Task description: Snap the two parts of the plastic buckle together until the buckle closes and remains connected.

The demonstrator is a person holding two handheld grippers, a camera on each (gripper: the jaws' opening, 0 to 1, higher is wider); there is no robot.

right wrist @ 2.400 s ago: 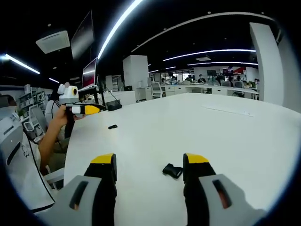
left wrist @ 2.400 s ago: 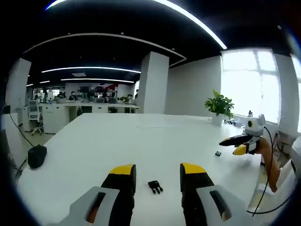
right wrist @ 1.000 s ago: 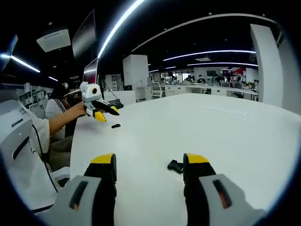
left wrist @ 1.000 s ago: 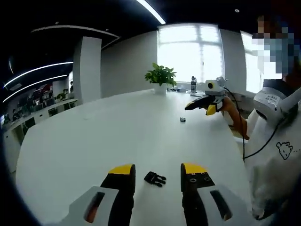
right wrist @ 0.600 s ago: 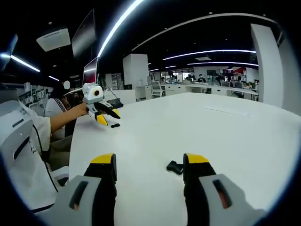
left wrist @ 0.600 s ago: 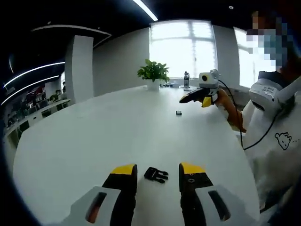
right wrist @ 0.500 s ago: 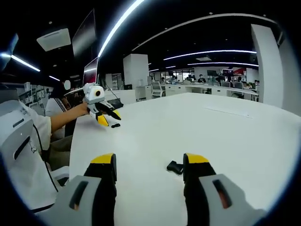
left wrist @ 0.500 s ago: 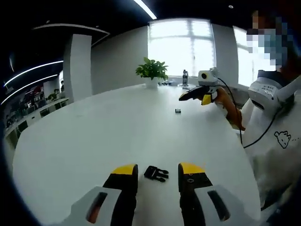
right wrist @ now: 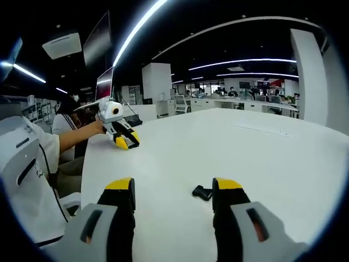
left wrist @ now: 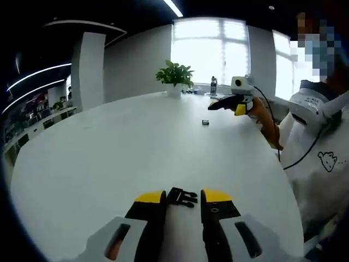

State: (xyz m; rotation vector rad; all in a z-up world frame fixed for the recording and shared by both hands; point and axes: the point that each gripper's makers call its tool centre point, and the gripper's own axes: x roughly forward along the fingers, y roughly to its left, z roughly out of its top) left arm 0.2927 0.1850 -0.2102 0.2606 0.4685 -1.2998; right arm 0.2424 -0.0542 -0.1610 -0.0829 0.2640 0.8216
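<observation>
Two small, stiff, light buckle halves lie well apart on the white table (left wrist: 109, 136). The pronged half (left wrist: 182, 197) sits between the spread left gripper (left wrist: 182, 197) tips; the socket half (right wrist: 202, 192) lies just inside the spread right gripper's (right wrist: 173, 186) right tip. Likely slippery: grip the flat bodies.

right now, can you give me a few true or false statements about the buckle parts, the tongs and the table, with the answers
1. The two buckle parts are already snapped together. False: the pronged buckle part and the socket buckle part lie apart on the white table.
2. The left tongs sit at the pronged part, their jaws either side of it. True.
3. The right tongs are shut on the socket part. False: they are open, the part lying beside one jaw.
4. A potted plant stands at the table's far end. True.
5. The table is dark wood. False: it is white.
</observation>
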